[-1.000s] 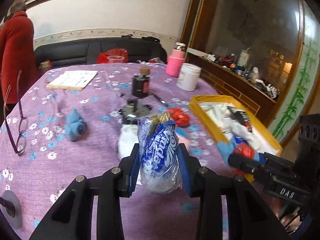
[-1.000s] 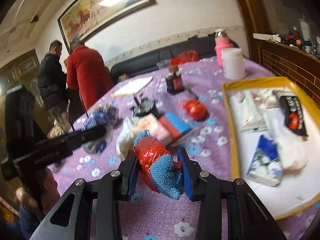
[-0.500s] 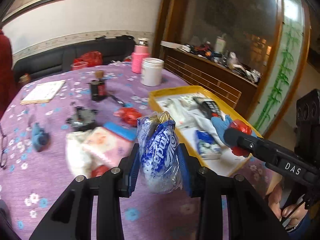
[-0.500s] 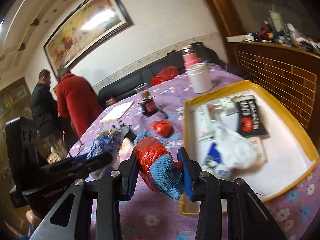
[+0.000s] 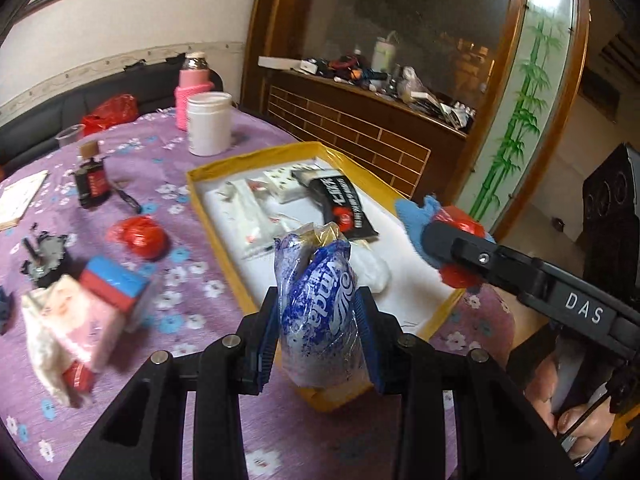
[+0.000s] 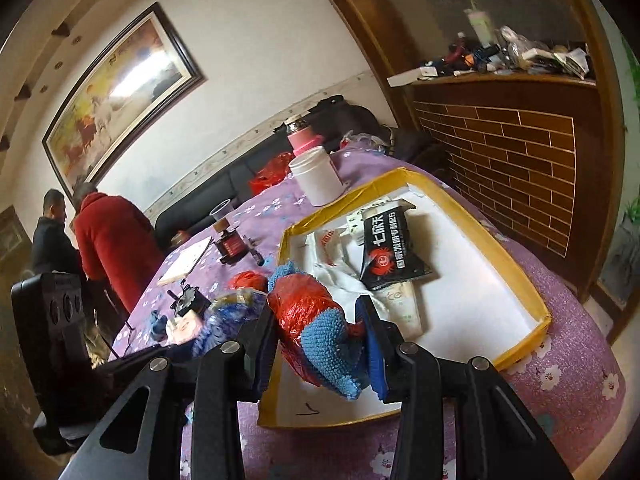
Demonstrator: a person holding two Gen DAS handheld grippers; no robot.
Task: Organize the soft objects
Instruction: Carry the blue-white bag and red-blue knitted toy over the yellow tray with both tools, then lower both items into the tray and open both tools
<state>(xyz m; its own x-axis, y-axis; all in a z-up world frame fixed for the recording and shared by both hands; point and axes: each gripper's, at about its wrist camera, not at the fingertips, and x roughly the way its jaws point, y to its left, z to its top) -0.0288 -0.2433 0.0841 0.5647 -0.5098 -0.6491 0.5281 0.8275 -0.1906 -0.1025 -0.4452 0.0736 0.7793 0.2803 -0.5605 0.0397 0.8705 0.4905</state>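
My left gripper (image 5: 318,336) is shut on a crumpled blue-and-white plastic bag (image 5: 316,312), held over the near corner of the yellow-rimmed tray (image 5: 224,224). My right gripper (image 6: 322,344) is shut on a bundle of red plastic and blue knitted cloth (image 6: 316,332), above the tray's near left edge (image 6: 276,352). In the left wrist view that bundle (image 5: 448,232) hangs over the tray's right rim. The tray holds a black packet (image 5: 344,208), white packets and a white bag. A red bag ball (image 5: 138,236) and a pink-white cloth pile (image 5: 76,320) lie on the purple floral tablecloth.
On the table stand a white jar (image 5: 210,122), a pink flask (image 5: 194,90), a small dark bottle (image 5: 92,180), a notebook and a black gadget (image 5: 44,260). Two persons (image 6: 108,240) stand at the far end. A brick-patterned wooden cabinet (image 6: 520,152) borders the table's right side.
Both grippers swung right from the table's middle to over the yellow tray, each keeping its bundle. The view rolled; the cloth pile and red ball now lie to the left.
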